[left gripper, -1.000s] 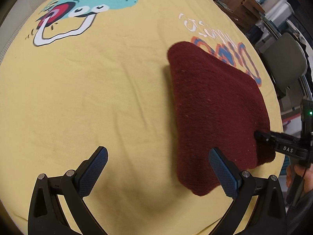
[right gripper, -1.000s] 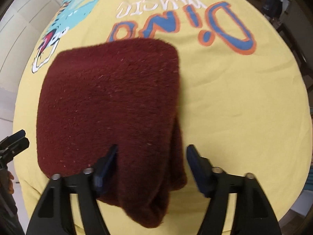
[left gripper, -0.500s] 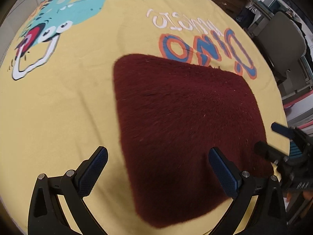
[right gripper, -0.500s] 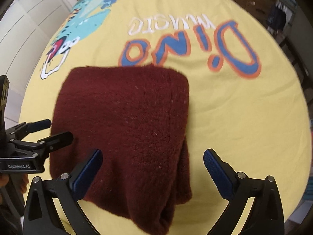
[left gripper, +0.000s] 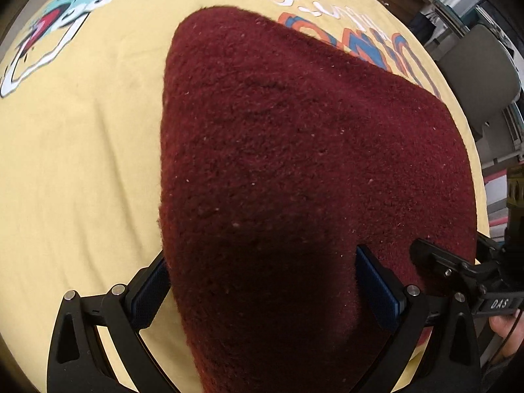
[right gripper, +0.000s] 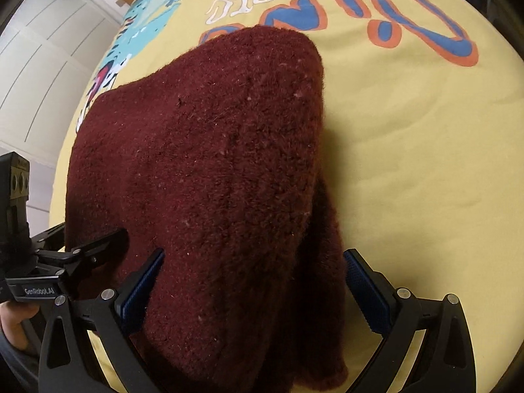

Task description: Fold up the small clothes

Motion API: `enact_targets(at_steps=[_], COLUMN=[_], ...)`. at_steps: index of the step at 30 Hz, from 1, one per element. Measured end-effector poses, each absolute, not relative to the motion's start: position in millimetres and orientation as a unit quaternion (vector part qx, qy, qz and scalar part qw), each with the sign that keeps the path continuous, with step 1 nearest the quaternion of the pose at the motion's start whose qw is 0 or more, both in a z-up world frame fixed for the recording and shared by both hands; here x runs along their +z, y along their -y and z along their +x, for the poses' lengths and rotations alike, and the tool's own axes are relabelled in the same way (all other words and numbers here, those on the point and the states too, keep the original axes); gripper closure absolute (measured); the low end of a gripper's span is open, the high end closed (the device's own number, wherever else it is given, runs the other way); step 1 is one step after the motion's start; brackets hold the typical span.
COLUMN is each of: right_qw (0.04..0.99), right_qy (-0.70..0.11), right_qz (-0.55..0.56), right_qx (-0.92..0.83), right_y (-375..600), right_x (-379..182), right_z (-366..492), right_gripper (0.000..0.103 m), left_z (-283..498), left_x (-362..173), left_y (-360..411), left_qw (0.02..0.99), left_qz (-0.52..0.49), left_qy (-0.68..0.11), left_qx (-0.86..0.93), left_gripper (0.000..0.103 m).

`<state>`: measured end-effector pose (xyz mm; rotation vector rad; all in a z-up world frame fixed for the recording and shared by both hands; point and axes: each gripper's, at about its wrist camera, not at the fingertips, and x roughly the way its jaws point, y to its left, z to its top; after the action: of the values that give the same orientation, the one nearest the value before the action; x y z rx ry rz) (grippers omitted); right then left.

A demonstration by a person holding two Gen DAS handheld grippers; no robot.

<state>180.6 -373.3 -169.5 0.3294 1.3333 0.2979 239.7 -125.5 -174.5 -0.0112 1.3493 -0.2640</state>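
Observation:
A folded dark red fuzzy garment point(left gripper: 294, 163) lies on the yellow dinosaur-print cloth point(left gripper: 72, 150); it also fills the right wrist view point(right gripper: 203, 170). My left gripper point(left gripper: 262, 291) is open, its blue-padded fingers point(left gripper: 376, 288) astride the garment's near left part. My right gripper point(right gripper: 252, 285) is open too, its fingers point(right gripper: 363, 288) astride the near right part, where thicker layers hang at the edge. Each gripper shows in the other's view, the right one in the left wrist view point(left gripper: 458, 275) and the left one in the right wrist view point(right gripper: 65, 262).
The cloth carries a teal dinosaur print point(right gripper: 147, 23) and blue-orange lettering point(right gripper: 409, 23). A grey chair point(left gripper: 481, 72) and boxes stand beyond the table's right side. White cabinet doors point(right gripper: 42, 59) stand to the left.
Both grippers have moved forward and down over the garment's near edge, so its cloth now sits between the open fingers. The right gripper had opened before that.

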Motion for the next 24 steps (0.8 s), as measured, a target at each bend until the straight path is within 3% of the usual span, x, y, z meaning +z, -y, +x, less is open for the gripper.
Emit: enact_targets(at_steps=[3,4,5,9,11,14,24], right_qw=[0.758,0.755,0.750,0.749,0.752,0.760,0.788], right_qy=[-0.618,-0.619,-0.619,-0.620,-0.617,-0.608,-0.569], right_qz=[0.154,0.160,0.175,0.171,0.171,0.172,0.141], right_qx=[0.140,0.144,0.156,0.159,0.156,0.152,0.185], right_y=[370,370,369,363,361,360,296], right_x=[-170,-170,-168,-158,-151,-133,-61], right_z=[181,181,181,181,179,176,175], right_gripper=[0.003,0.012,0.027,0.045,0.054,0.059,0.060], left_z=[240,240,240,239,238,239,235], left_x=[-176,-176,-177,-172,-168,-156,-88], left_y=[127,127,127,131,132,131,88], left_qw=[0.775,0.774,0.773,0.774,0.776,0.775,0.797], left_qz=[-0.002,-0.003,-0.007,-0.012,-0.009,-0.020,-0.009], left_qy=[-0.620,-0.620,-0.620,-0.615,-0.611,-0.608,-0.567], left_qx=[-0.125,-0.126,-0.131,-0.149,-0.155,-0.170,-0.207], left_gripper=[0.000,0.003,0.009,0.029,0.043,0.055,0.058])
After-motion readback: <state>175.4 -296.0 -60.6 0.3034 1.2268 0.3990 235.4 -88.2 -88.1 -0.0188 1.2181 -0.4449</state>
